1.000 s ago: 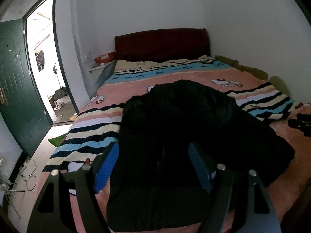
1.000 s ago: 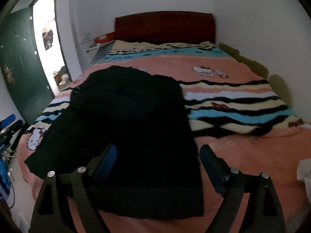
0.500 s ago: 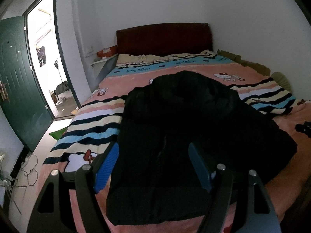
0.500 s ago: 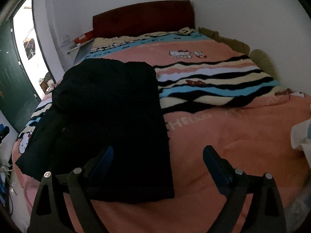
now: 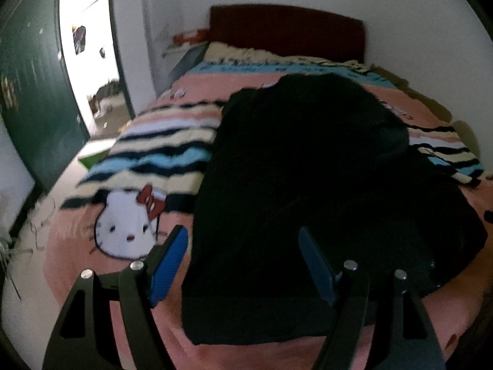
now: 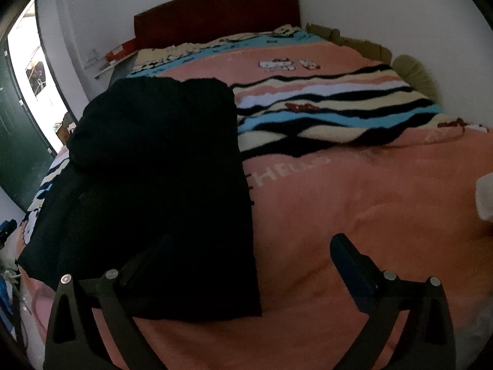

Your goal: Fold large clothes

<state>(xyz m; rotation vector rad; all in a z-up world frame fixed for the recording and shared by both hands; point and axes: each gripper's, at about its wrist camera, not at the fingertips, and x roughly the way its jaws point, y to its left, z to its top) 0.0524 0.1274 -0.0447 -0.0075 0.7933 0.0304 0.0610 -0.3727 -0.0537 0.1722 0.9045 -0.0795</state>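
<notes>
1. The left gripper [image 5: 242,254] hangs over the near left corner of a black coat [image 5: 302,185]. Its blue-padded jaws stand apart and grasp nothing: one is over the blanket [image 5: 148,160], the other over the dark cloth.

2. The right gripper [image 6: 243,256] hangs over the coat's near right edge. Its jaws are spread wide, having just been opening, with nothing clamped between them. The left finger is over the coat [image 6: 160,185]; the right finger [image 6: 351,265] is over bare pink blanket [image 6: 354,191].

3. The coat lies on the bed's near half, toward the door side, its hem just short of the near edge. One side bulges out across the pink blanket in the left wrist view.

4. A white cartoon cat face [image 5: 126,222] with a red bow is printed on the blanket just left of the coat.

5. Beyond the coat run wavy black, cream, white and blue stripes [image 6: 339,104].

6. A pale object [image 6: 483,197] sits at the right edge of the right wrist view; what it is cannot be told.

7. At the far end stands a dark red headboard [image 5: 286,34] against a white wall.

8. A green door [image 5: 34,92] stands open on the left, with daylight beyond.
</notes>
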